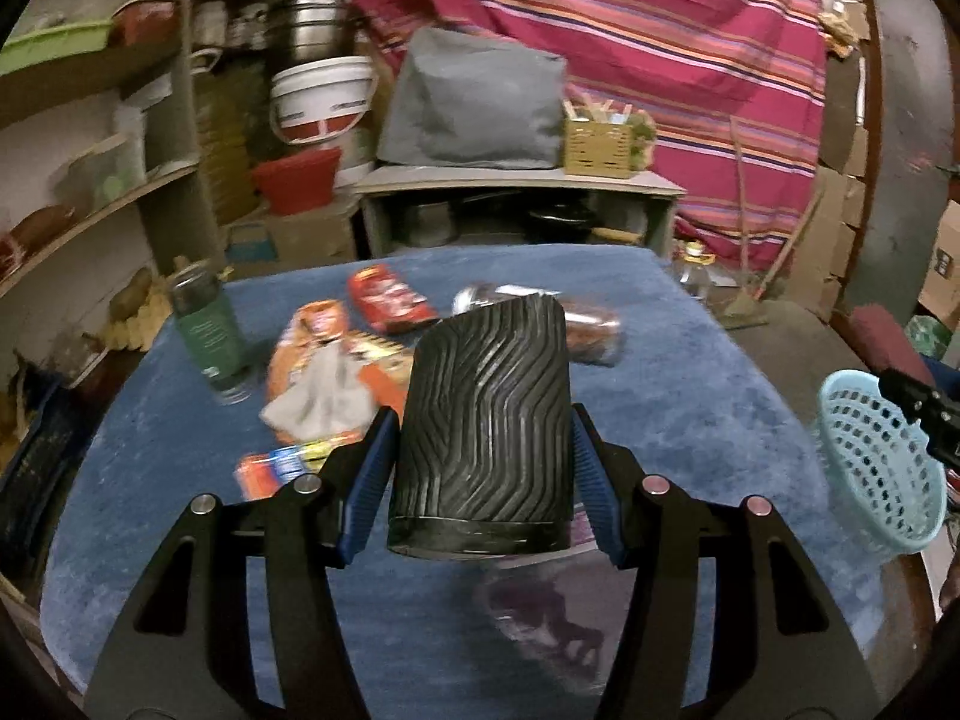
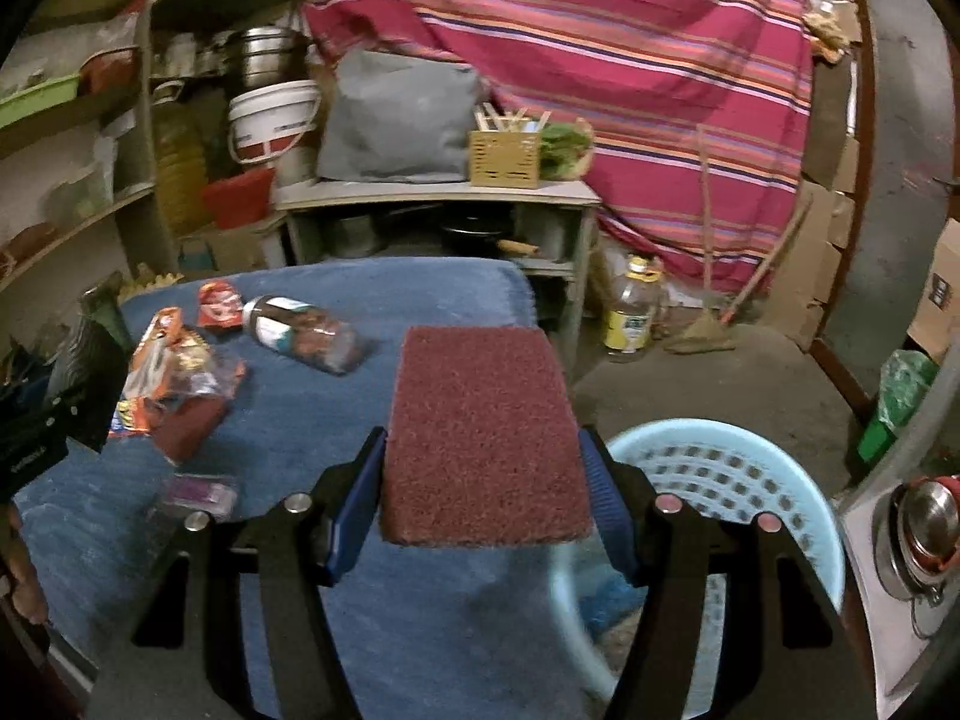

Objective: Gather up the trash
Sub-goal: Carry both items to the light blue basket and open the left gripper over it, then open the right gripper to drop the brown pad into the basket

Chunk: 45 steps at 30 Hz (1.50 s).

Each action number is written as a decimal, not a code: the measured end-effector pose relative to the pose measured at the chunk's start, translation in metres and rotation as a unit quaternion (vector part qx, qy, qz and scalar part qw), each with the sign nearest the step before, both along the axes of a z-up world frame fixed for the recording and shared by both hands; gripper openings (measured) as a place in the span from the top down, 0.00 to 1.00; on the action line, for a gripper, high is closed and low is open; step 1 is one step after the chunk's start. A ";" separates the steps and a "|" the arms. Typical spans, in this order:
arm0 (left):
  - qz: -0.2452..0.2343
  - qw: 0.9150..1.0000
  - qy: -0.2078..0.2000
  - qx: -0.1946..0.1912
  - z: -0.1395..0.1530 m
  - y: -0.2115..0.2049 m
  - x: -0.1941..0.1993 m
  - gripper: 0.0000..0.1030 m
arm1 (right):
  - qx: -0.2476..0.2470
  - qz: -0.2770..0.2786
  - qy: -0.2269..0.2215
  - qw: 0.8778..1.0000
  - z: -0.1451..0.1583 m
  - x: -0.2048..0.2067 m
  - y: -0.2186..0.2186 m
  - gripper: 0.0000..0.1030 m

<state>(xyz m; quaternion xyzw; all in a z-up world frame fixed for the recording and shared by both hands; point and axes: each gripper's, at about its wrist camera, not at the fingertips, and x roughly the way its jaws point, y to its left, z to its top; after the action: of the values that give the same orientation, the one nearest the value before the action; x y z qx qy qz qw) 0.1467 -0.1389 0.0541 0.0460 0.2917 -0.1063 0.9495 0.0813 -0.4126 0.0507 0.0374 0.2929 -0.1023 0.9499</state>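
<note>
Two claws: left claw [image 1: 480, 468] round one black cup [image 1: 483, 426], right claw [image 2: 483, 492] round one maroon pad [image 2: 480, 432]

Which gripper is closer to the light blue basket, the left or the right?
Right. The right gripper, holding the maroon scouring pad, is just beside the light blue basket. The left gripper, holding a black ribbed cup, is further away.

Left tongs [image 1: 480, 450]: matte black angular linkage arms, round silver pivot pins (two per side), ribbed blue pads on inner faces. Right tongs [image 2: 483, 468]: same build, black arms with triangular cut-outs nearer camera, silver pins, blue ribbed pads.
</note>
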 end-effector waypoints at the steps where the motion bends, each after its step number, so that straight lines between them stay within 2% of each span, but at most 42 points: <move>1: -0.007 1.000 0.001 -0.001 0.001 -0.008 -0.001 0.46 | -0.001 -0.009 0.000 1.000 0.000 -0.007 -0.012 0.39; 8: -0.072 0.997 -0.005 0.008 -0.001 -0.090 -0.016 0.46 | 0.005 -0.067 0.003 0.998 -0.004 -0.044 -0.076 0.39; 15: -0.132 0.991 0.015 0.006 -0.019 -0.163 -0.027 0.46 | 0.016 -0.105 0.004 0.994 -0.016 -0.070 -0.126 0.39; 30: -0.183 0.983 0.028 -0.003 -0.033 -0.257 -0.033 0.46 | 0.027 -0.125 0.020 0.992 -0.038 -0.075 -0.177 0.39; 37: -0.208 0.978 0.026 -0.011 -0.032 -0.283 -0.036 0.46 | 0.031 -0.148 0.027 0.988 -0.043 -0.077 -0.190 0.39; 38: -0.210 0.977 0.026 -0.011 -0.031 -0.284 -0.037 0.44 | 0.031 -0.150 0.028 0.988 -0.043 -0.078 -0.191 0.39; 41: -0.207 0.978 0.018 -0.016 -0.029 -0.283 -0.037 0.18 | 0.030 -0.155 0.029 0.987 -0.042 -0.079 -0.194 0.39; 45: -0.201 0.979 0.016 -0.024 -0.025 -0.276 -0.034 0.17 | 0.031 -0.155 0.030 0.987 -0.041 -0.079 -0.194 0.39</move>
<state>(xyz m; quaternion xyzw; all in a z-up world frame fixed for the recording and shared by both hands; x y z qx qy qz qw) 0.1127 -0.4152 0.0287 0.0791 0.2893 -0.3025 0.9047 0.0025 -0.6067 0.0095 0.1086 0.3147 -0.2406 0.9118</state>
